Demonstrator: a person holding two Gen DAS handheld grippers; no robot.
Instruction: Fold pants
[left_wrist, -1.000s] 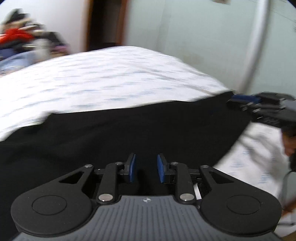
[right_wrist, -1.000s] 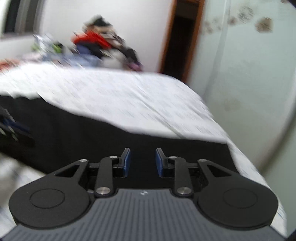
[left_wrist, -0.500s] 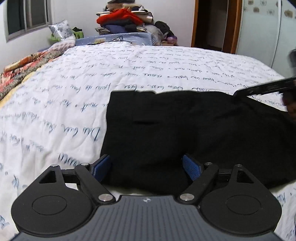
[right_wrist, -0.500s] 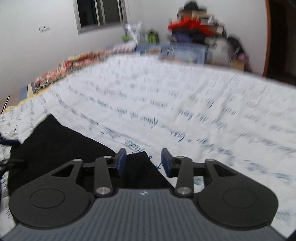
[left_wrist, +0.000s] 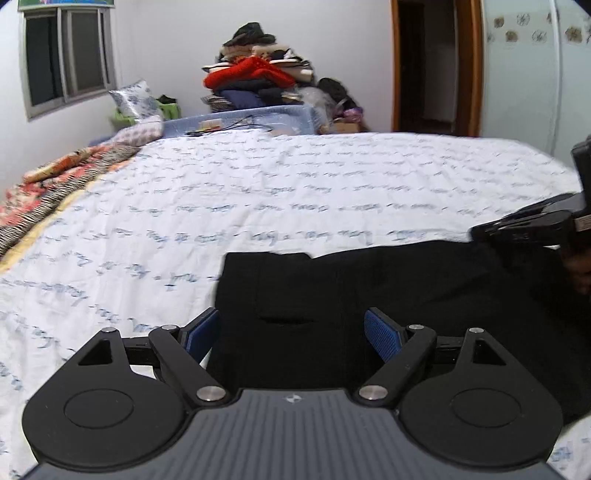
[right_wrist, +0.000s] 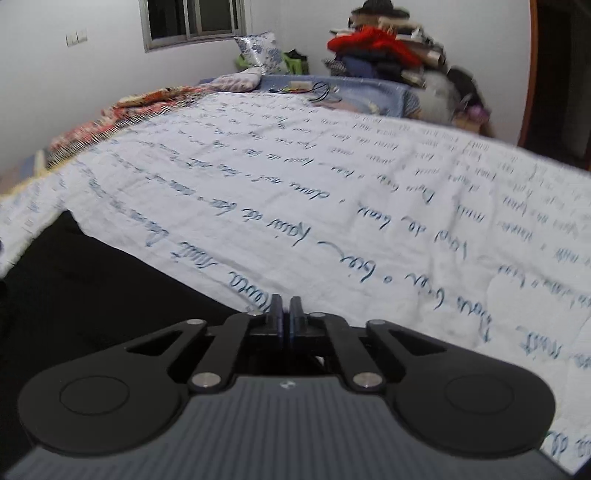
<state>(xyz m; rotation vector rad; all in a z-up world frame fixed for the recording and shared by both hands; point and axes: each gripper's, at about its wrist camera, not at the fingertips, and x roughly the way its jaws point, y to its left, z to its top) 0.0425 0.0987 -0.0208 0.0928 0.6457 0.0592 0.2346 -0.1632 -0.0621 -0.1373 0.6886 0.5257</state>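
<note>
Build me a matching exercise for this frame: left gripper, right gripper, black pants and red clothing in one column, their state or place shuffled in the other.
Things:
1. left gripper
2. right gripper
3. black pants
4. red clothing

States or places:
A. on the heap by the far wall
B. jaws closed together
C. spread flat on the white bedspread
D. jaws wide open

Pairs: 1-D, 2-B, 3-C, 4-A

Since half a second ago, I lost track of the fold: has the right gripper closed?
Yes. The right gripper went from parted to shut, at the edge of the black pants against the bedspread.
</note>
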